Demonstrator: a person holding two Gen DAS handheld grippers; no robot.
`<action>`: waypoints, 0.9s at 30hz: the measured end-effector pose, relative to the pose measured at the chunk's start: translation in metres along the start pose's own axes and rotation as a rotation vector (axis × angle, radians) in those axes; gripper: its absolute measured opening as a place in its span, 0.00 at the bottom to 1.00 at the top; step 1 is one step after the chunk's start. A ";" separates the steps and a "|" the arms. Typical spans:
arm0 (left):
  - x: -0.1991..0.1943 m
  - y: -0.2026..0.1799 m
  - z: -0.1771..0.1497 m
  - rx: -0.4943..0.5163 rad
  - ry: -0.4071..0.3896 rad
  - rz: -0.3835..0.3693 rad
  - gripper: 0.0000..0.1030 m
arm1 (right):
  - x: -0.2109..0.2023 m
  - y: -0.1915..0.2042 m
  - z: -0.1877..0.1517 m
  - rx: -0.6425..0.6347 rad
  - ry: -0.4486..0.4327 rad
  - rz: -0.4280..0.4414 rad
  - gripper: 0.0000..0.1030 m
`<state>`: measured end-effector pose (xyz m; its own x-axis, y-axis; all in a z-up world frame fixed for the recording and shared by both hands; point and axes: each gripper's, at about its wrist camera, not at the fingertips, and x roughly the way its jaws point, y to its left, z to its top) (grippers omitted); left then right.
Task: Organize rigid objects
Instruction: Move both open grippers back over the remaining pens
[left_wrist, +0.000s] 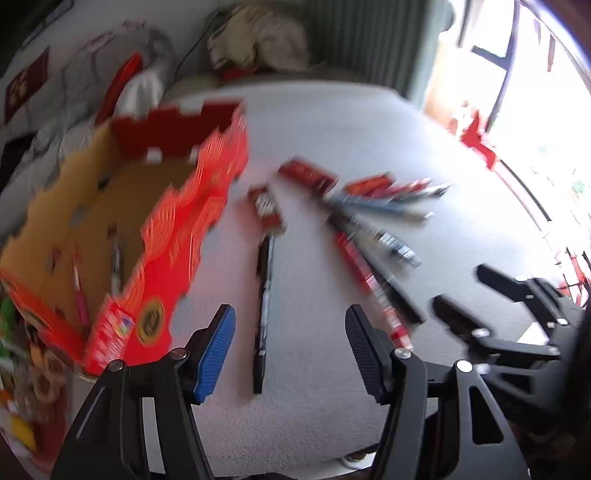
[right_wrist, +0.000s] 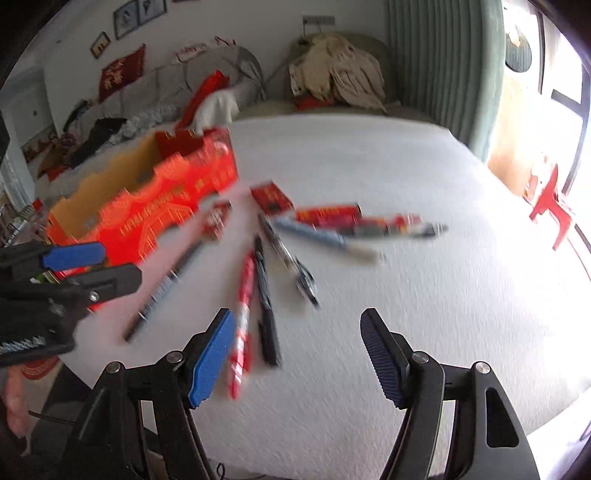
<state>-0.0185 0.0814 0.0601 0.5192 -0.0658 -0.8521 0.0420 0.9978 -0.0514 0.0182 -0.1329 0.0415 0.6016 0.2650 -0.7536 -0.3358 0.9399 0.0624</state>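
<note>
Left gripper (left_wrist: 290, 350): fingers spread wide with nothing between them, hovering over the white table (left_wrist: 369, 140); one pad is blue (left_wrist: 218, 350), the other dark.
Below the left gripper: a black pen (left_wrist: 263, 295) lies lengthwise in the gap's line of sight, running toward 12 o'clock; it rests on the table, untouched by either pad.
Right gripper (right_wrist: 295, 354): also spread apart and empty, low over the near part of the table; in the left wrist view it shows at 3 o'clock (left_wrist: 465, 295), near the left one but not touching it.
Beside the right gripper's blue pad (right_wrist: 212, 362): a red-and-white pen (right_wrist: 242, 325) and a black marker (right_wrist: 266, 310) lie side by side, nearly touching, pointing to 12 o'clock.
Pen cluster: a clear-barrelled pen (right_wrist: 291, 262), a blue pen (right_wrist: 321, 236) and small red packets (right_wrist: 271, 197) fan out at 12 o'clock; blur hides finer detail.
Box: an orange-red cardboard box (left_wrist: 177, 236), open-topped with notched rims, sits at 10 o'clock near the table's left edge; two pens (left_wrist: 116, 266) already lie inside it.
Open room: from 1 to 4 o'clock in the right wrist view the tabletop is bare up to its curved far and right edges.
Near edge: the table's rim runs just under both grippers at 6 o'clock.
Beyond the table: a sofa piled with clothes (right_wrist: 155, 96) at 11 o'clock, a red chair (right_wrist: 550, 206) at 3 o'clock.
</note>
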 end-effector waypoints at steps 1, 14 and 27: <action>0.007 0.004 -0.002 -0.018 0.015 0.001 0.64 | 0.003 -0.003 -0.003 0.002 0.010 0.001 0.69; 0.050 0.017 0.001 -0.084 0.086 0.037 0.64 | 0.055 -0.030 0.030 -0.164 0.057 0.041 0.60; 0.057 0.017 0.006 -0.069 0.081 0.071 0.71 | 0.103 -0.043 0.064 -0.219 0.156 0.069 0.58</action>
<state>0.0166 0.0943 0.0139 0.4484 0.0032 -0.8938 -0.0528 0.9983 -0.0229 0.1408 -0.1317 0.0026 0.4587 0.2749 -0.8450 -0.5313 0.8471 -0.0129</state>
